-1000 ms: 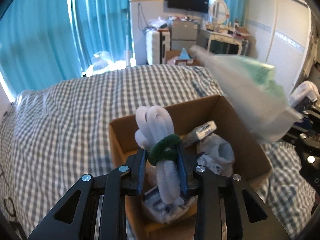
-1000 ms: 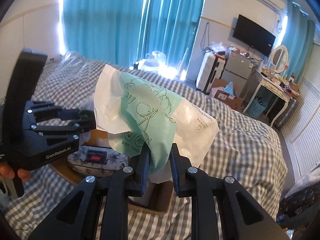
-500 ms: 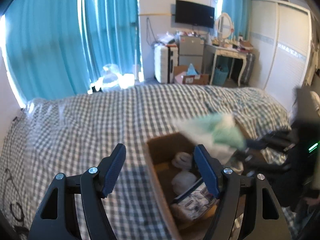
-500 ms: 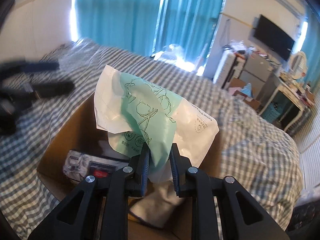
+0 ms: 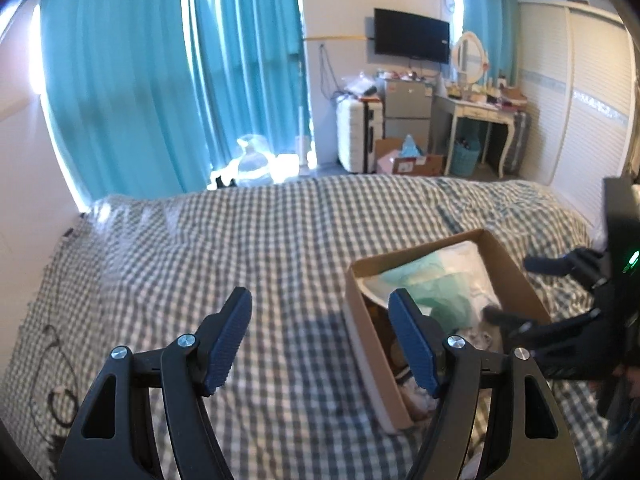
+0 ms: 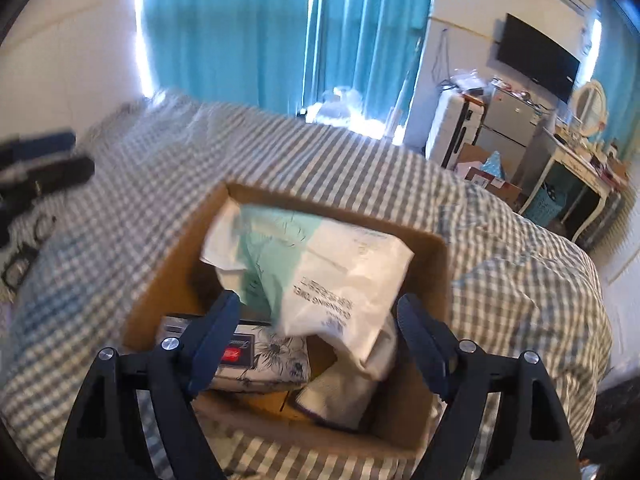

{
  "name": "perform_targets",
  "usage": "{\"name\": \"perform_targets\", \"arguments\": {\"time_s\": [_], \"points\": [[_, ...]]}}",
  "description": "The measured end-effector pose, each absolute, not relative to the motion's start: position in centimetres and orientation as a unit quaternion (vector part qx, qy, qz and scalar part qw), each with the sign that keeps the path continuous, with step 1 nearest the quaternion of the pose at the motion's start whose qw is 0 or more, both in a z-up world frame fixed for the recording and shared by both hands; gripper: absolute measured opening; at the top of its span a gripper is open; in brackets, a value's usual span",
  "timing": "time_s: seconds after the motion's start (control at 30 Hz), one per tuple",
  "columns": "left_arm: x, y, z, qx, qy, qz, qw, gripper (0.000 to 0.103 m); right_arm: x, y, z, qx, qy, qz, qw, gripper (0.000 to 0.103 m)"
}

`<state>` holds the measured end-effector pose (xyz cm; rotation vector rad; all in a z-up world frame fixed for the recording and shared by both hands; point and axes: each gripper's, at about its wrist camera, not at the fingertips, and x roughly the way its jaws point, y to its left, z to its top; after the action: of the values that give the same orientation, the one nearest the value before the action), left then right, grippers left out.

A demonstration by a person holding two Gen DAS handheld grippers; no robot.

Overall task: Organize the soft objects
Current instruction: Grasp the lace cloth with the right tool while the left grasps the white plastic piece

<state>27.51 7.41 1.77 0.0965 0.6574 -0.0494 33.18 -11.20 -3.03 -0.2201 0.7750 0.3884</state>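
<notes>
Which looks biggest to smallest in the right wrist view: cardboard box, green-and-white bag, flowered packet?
1. cardboard box
2. green-and-white bag, lying inside it
3. flowered packet, partly hidden behind a claw finger, so its full size is unsure

pack (image 6: 320,264) print blurred | box (image 5: 362,344) contents perhaps hidden beneath

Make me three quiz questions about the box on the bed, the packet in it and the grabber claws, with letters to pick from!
1. Where is the white and green packet?
A. in the cardboard box
B. on the bed cover
C. on the floor

2. What colour are the curtains?
A. red
B. turquoise
C. yellow

3. How is the right gripper?
A. shut on the packet
B. open
C. shut on a sock

Answers: 1 A, the packet lies on top of other things inside the box walls. 2 B, blue-green in both views. 3 B, its fingers stand wide apart and grip nothing, like the left gripper.
</notes>
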Motion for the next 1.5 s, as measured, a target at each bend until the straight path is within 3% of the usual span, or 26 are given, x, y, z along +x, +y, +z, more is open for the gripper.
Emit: {"name": "perform_targets", "arguments": {"time_s": [0.3, 0.37, 0.43, 0.57, 0.77, 1.17, 1.37, 1.47, 1.5], "points": [[20.3, 5.5, 6.6, 0.044, 0.275, -0.034, 0.960, 0.072, 25.2, -15.1, 6.4, -0.102, 0.311, 0.159, 0.932, 0.088], [18.5, 5.0, 7.6, 0.043, 0.264, -0.039, 0.963, 0.080, 22.7, -15.8, 8.3, -0.102, 0.299, 0.155, 0.936, 0.090], [16.5, 4.6, 8.7, 0.031, 0.246, -0.039, 0.968, 0.100, 20.6, -16.2, 9.5, -0.099, 0.290, 0.154, 0.939, 0.097], [13.1, 3.7, 10.0, 0.033, 0.219, -0.045, 0.974, 0.103, 17.2, -17.0, 10.2, -0.091, 0.293, 0.166, 0.937, 0.102], [11.5, 2.6, 6.8, 0.048, 0.241, -0.045, 0.968, 0.103, 14.8, -17.2, 6.2, -0.083, 0.323, 0.168, 0.928, 0.103], [15.8, 3.2, -9.4, 0.025, 0.353, 0.002, 0.935, 0.103, 18.3, -14.5, -11.0, -0.049, 0.438, 0.200, 0.875, 0.102], [16.7, 4.9, -13.7, -0.013, 0.397, -0.005, 0.918, 0.103, 19.4, -12.7, -15.4, -0.035, 0.484, 0.237, 0.842, 0.091], [16.9, 4.3, -14.2, -0.004, 0.408, -0.005, 0.913, 0.103, 19.3, -11.4, -16.3, -0.064, 0.496, 0.244, 0.831, 0.077], [16.8, 4.2, -14.2, -0.003, 0.407, -0.011, 0.913, 0.103, 19.2, -11.1, -16.5, -0.068, 0.499, 0.246, 0.828, 0.067]]}}
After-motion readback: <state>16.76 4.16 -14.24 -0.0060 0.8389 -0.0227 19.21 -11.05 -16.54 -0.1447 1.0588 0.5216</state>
